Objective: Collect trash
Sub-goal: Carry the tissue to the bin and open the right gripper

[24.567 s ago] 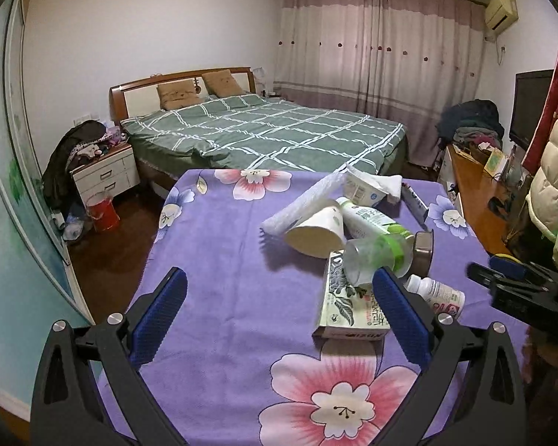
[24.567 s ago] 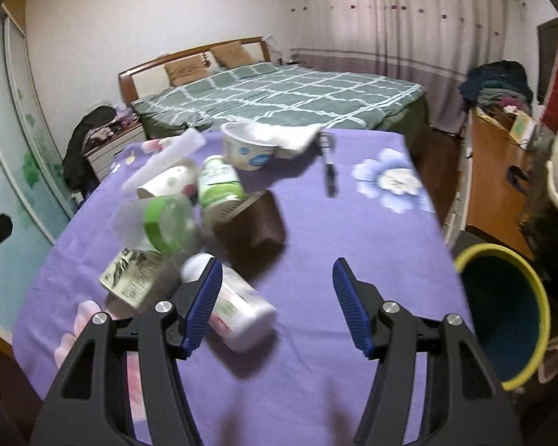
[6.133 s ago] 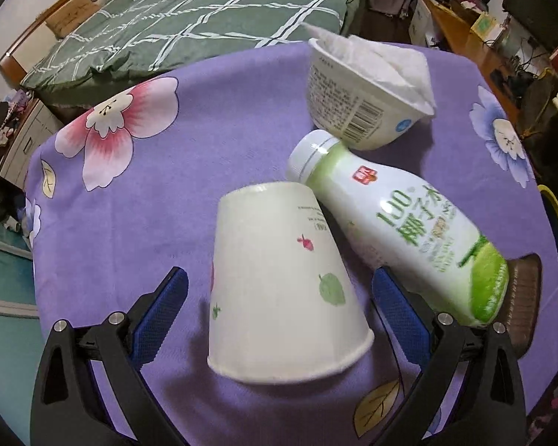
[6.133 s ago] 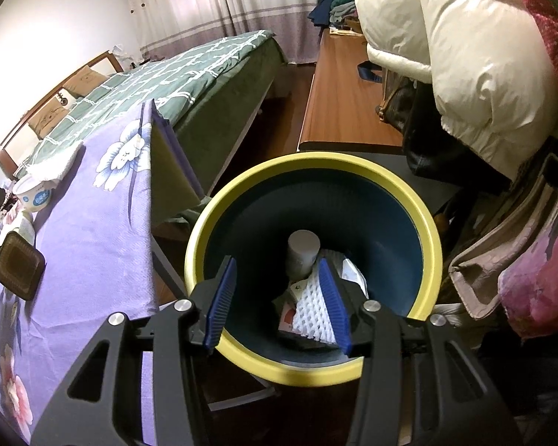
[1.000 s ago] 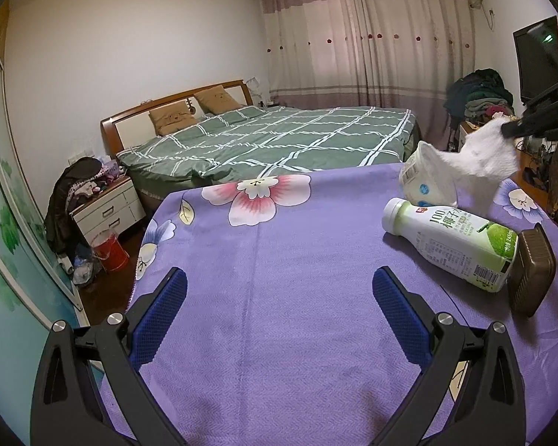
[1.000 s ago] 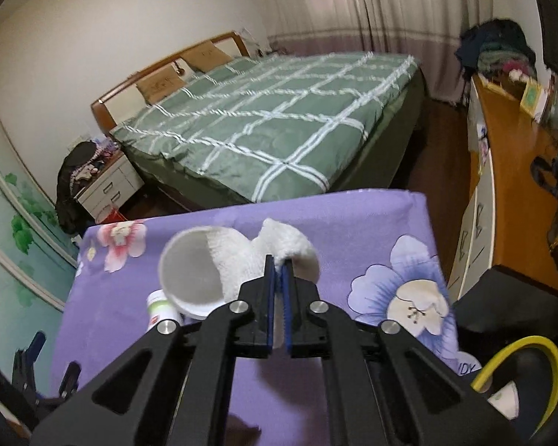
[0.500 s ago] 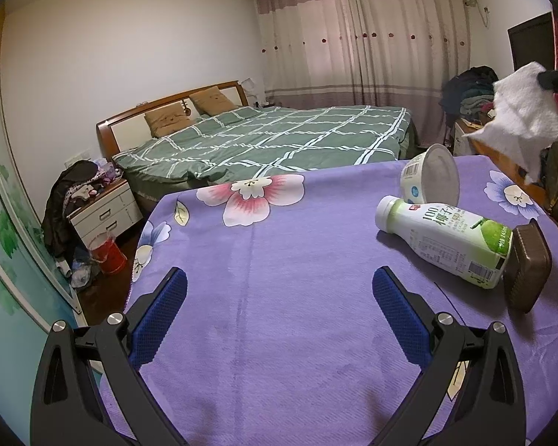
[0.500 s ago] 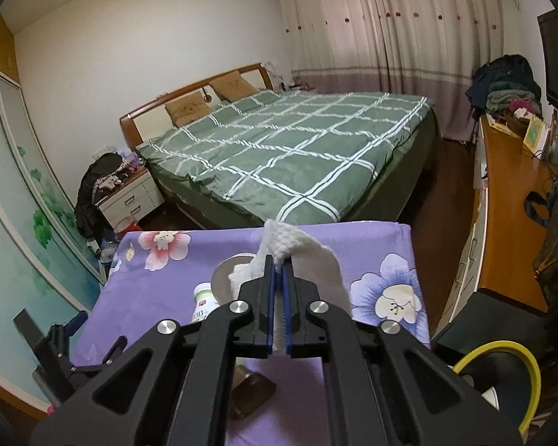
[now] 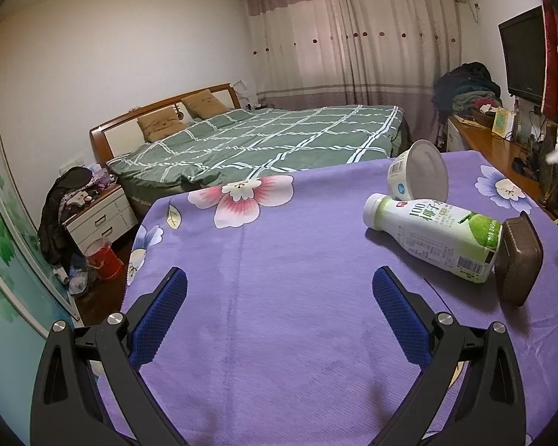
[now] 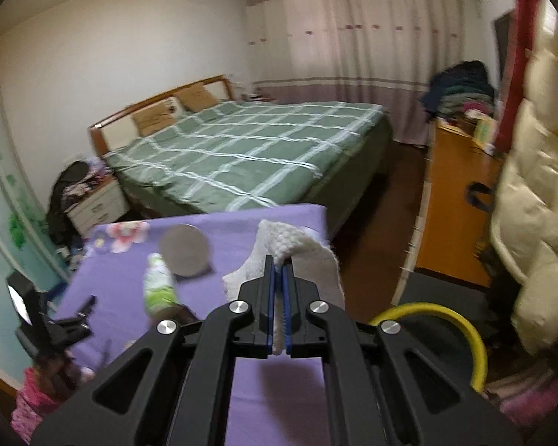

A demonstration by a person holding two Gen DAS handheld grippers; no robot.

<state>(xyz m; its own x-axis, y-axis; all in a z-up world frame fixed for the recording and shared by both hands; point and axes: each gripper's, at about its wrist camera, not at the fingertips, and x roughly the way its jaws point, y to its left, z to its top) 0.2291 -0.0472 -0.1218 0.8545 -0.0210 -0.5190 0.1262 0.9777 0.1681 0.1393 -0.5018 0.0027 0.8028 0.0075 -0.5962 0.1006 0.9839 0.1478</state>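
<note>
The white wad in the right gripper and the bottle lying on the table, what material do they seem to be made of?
The white wad looks like soft crumpled tissue or paper towel: matte, dimpled, drooping over the shut right gripper. The bottle looks like smooth plastic, perhaps with a printed wrap: slight sheen, white cap, green and white label with a barcode.

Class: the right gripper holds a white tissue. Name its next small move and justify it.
Probably swing the right gripper rightward over the yellow-rimmed bin, then open. It is shut on the white tissue, and the bin sits low to its right, beside the table.
</note>
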